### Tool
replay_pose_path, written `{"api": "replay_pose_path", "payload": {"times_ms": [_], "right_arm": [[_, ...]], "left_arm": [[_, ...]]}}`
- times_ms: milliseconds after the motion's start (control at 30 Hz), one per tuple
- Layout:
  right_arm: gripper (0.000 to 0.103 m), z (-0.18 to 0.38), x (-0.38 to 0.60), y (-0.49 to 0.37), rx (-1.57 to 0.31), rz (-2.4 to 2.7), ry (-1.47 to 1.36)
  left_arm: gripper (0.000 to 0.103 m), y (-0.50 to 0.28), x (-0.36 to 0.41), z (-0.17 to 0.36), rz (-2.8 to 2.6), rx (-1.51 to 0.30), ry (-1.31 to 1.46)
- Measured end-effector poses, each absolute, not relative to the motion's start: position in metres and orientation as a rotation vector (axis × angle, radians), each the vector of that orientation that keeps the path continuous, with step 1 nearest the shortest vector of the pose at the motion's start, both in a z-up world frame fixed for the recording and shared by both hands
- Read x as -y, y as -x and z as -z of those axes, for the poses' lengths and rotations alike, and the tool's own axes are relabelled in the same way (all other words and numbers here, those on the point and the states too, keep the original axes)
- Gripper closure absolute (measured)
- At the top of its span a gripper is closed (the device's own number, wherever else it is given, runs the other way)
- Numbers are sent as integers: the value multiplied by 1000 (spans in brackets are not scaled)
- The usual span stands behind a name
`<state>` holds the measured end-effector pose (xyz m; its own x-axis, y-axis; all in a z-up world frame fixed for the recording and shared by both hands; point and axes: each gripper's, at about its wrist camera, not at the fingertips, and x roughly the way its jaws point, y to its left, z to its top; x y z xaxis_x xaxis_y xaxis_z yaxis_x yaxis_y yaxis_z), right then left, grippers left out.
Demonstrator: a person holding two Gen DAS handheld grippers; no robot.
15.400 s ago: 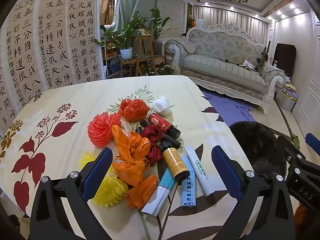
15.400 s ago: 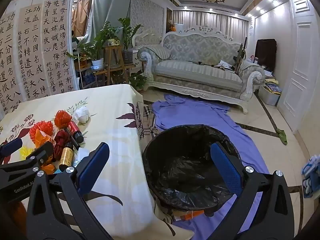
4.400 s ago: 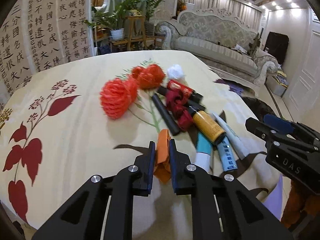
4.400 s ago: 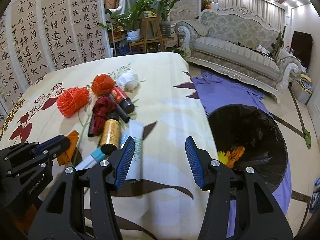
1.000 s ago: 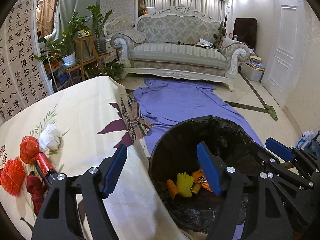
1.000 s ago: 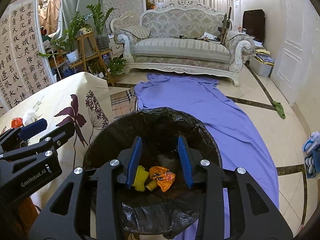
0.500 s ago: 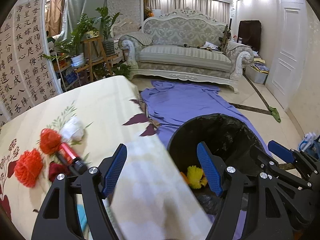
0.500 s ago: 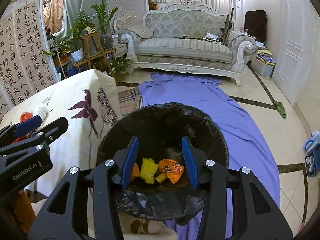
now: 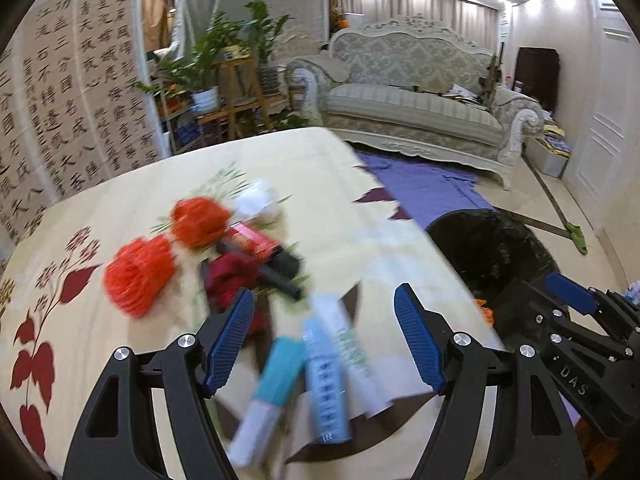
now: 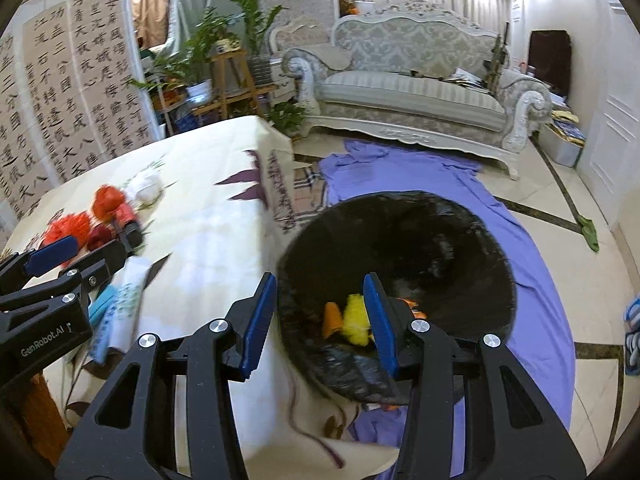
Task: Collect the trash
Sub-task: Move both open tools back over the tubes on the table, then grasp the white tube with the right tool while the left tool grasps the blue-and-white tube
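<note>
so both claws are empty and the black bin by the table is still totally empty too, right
Not quite. Both the left claw and the right claw are empty, and the black bin does stand by the table, but the bin isn't empty: the right wrist view shows a yellow piece and orange scraps lying in it.

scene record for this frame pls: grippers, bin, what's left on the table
left gripper: open, nothing between the pads, above the tubes
right gripper: open, empty, at the bin's near rim
bin: black-lined, on the floor beside the table; holds yellow and orange scraps
table: floral cloth
left on table: two red-orange mesh balls, white wad, red bottle, dark red bundle, tubes
image quality: motion blur on table items
</note>
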<state>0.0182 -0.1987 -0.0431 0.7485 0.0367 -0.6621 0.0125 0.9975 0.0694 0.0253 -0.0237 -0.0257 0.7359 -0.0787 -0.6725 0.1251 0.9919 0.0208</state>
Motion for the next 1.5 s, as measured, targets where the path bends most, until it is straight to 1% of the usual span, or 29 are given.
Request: {"api": "replay_pose_path", "payload": {"times_ms": [533,867,967,1000,1100,1167,1200,1267,1300,1500], "right_arm": [[59,43,114,-20,-753,-206,22],[59,52,81,-27,-786,-261,75],[61,56,79,-30,-802,-258,77],[62,58,78,-31,-804,-256,77],[73,59,77,-32,-811,-252,82],[78,60,77,-33,-815,-250,88],[83,61,78,-34,-821,-251,89],[86,62,79,-33,-822,-253,89],[89,62,79,-33,-822,-251,93],[90,62,89,-30,-821,-235,83]], "left_arm": [[32,-6,-61,37,-53,-761,-6],[32,-1,-83,45,-80,-778,33],[32,0,-85,45,-71,-780,40],[32,0,-85,46,-68,-781,41],[32,0,-83,47,-60,-781,42],[32,0,-82,47,-52,-782,44],[32,0,-81,46,-50,-783,45],[32,0,-78,46,-41,-781,44],[32,-1,-77,45,-38,-781,44],[32,1,-65,43,-3,-778,38]]}}
